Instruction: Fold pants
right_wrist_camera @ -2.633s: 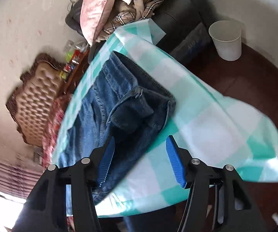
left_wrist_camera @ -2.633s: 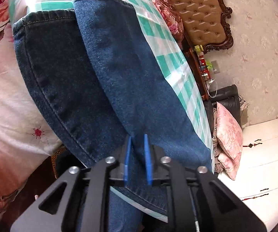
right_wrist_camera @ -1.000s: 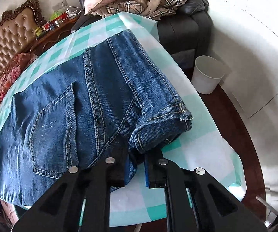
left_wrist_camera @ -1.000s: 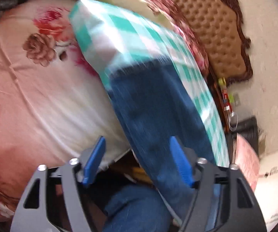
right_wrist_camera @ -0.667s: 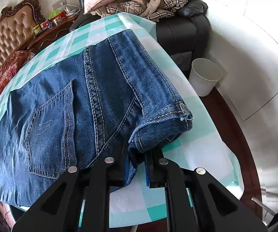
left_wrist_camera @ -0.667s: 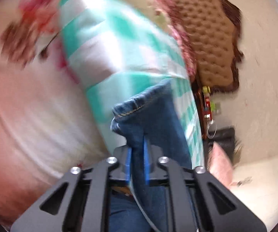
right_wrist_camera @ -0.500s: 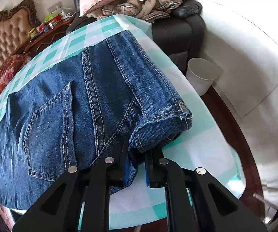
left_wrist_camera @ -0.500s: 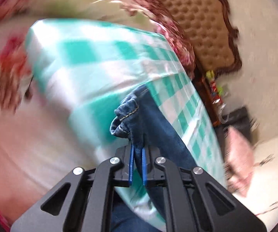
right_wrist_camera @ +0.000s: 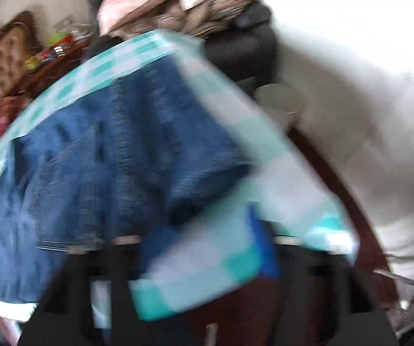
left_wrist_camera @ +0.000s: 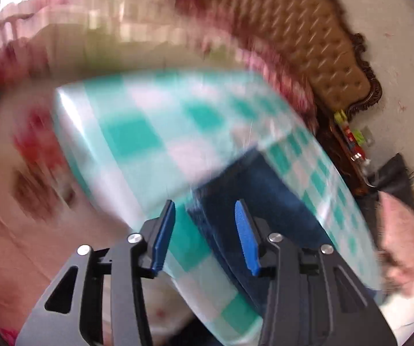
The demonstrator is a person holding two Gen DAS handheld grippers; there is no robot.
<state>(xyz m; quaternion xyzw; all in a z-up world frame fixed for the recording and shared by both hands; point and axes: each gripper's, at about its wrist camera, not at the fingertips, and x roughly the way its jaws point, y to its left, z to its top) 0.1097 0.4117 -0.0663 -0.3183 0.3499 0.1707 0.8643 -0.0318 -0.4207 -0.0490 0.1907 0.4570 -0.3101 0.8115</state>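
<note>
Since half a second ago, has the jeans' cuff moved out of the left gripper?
Yes. The left gripper, jaws just opened, no longer pinches the jeans; their end now lies flat on the checked tablecloth, beyond the fingertips.

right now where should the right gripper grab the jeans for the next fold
Probably the thick rolled edge of the jeans nearest the right gripper, coming from the near table edge. That edge bulges up off the checked cloth, giving the jaws, which have just been opening and hold nothing, something to close on. Blur hides the exact seam.

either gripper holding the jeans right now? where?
No. Left gripper and right gripper have just opened; jeans lie released on the checked cloth.
</note>
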